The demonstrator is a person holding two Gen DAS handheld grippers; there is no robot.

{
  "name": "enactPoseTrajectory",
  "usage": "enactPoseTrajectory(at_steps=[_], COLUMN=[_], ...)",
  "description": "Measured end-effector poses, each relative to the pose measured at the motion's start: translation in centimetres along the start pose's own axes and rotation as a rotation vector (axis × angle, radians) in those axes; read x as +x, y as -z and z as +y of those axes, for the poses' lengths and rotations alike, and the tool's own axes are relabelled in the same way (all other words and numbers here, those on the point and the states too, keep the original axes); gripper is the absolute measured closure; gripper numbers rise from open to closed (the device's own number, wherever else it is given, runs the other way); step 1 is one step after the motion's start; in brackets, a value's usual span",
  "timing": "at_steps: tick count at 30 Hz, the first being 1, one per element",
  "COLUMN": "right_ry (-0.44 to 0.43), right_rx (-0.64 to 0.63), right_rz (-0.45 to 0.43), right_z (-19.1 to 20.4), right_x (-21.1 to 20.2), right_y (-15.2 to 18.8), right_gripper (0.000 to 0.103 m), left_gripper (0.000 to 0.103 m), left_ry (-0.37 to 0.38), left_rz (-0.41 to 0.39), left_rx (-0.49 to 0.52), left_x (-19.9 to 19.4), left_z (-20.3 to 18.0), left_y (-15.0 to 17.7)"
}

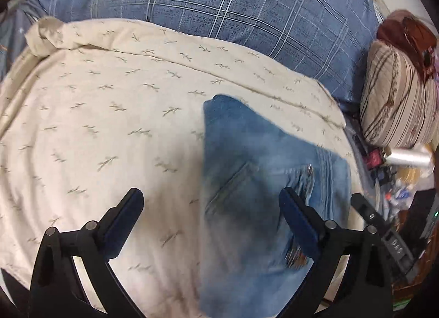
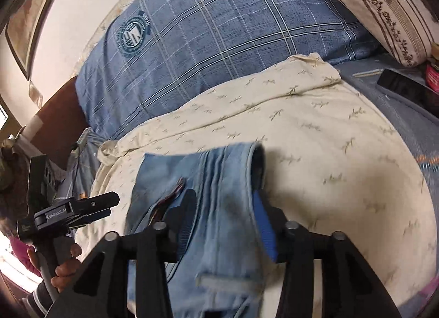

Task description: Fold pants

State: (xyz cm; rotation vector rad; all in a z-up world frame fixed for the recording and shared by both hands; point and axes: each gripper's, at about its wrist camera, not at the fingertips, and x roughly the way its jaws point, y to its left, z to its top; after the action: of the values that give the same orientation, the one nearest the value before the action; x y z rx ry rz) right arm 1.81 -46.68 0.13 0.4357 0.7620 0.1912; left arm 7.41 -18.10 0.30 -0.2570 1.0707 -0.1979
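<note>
At the far left of the left wrist view, a cream bedspread [image 1: 115,115] printed with small twigs is seen spread over the bed. Above it a blue plaid pillow [image 1: 219,8] is laid along the head of the bed. The left gripper [image 1: 211,202] is held over the bedspread with its fingers [image 1: 129,208] wide apart and nothing between them; its right finger is seen above the denim. The light blue jeans [image 1: 255,169] are found to the right of centre, lying in a partly folded bundle on the bedspread, with a pocket seam and worn threads visible. Further right, a striped cream and brown cushion [image 1: 395,98] is propped at the bed's edge, with cluttered small items below it that are too blurred to be named.

In the right wrist view, the left gripper [image 2: 109,205] is seen at the left edge, carried in a hand [image 2: 65,260]. At centre, the jeans [image 2: 219,186] are draped between the fingers [image 2: 264,224] of the right gripper [image 2: 225,208], which are closed on a fold of the denim, the cloth hanging down over the gripper body. To the right, the bedspread [image 2: 343,137] is seen, and beyond it a dark phone [image 2: 403,84] is lying on blue bedding.
</note>
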Motion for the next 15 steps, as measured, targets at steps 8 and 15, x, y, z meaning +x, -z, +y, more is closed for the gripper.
enactPoseTrajectory(at_steps=[8, 15], right_ry=[0.011, 0.065], right_rx=[0.029, -0.056], right_rz=[0.028, 0.076], right_z=[-0.1, 1.7], right_x=[-0.8, 0.0], right_y=[1.9, 3.1], right_gripper=[0.049, 0.04], left_gripper=[0.004, 0.003], left_ry=[-0.03, -0.053], left_rz=[-0.009, -0.017], left_rx=[0.03, 0.042], left_x=[-0.4, -1.1], left_z=[-0.1, -0.3], left_y=[1.0, 1.3])
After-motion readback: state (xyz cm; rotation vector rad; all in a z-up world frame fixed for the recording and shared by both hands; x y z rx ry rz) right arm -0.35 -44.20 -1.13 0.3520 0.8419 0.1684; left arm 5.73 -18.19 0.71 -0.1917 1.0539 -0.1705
